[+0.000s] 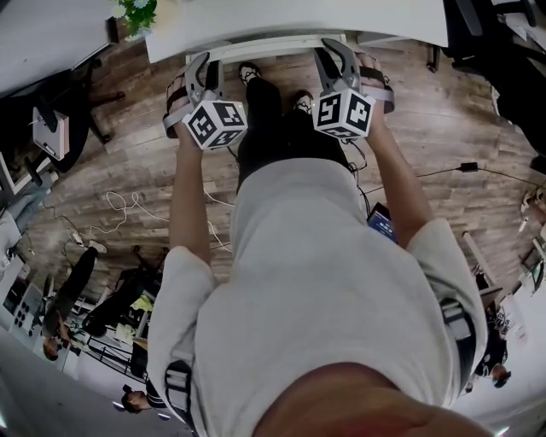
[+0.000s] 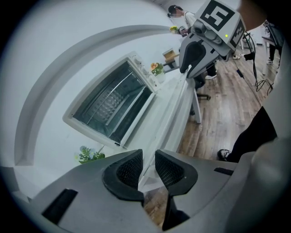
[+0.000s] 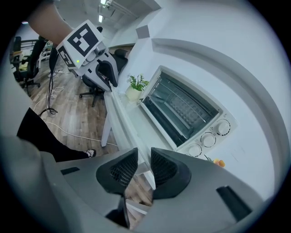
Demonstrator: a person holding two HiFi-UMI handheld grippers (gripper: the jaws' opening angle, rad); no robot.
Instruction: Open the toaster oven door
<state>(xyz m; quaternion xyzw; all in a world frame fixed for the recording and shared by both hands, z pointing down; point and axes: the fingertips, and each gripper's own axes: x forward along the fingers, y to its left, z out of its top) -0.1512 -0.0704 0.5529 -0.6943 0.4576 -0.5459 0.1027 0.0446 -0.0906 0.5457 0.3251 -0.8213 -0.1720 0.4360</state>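
The white toaster oven [image 2: 111, 104] stands on a white table [image 2: 175, 111] against the wall, and its glass door looks closed, with a wire rack visible behind it. The right gripper view shows the toaster oven [image 3: 182, 107] with its knobs [image 3: 209, 139] at the right end. My left gripper [image 2: 148, 157] and my right gripper [image 3: 144, 157] are both held short of the table edge, well apart from the oven. Each has a narrow gap between its jaws with nothing in it. In the head view, the left gripper [image 1: 205, 61] and right gripper [image 1: 334, 47] point side by side at the table [image 1: 256, 21].
A small green potted plant [image 3: 136, 86] stands on the table left of the oven, and a small orange thing [image 3: 219, 162] is to its right. Wooden floor with loose cables [image 1: 119, 209] lies below. Office chairs [image 3: 27, 63] stand further off.
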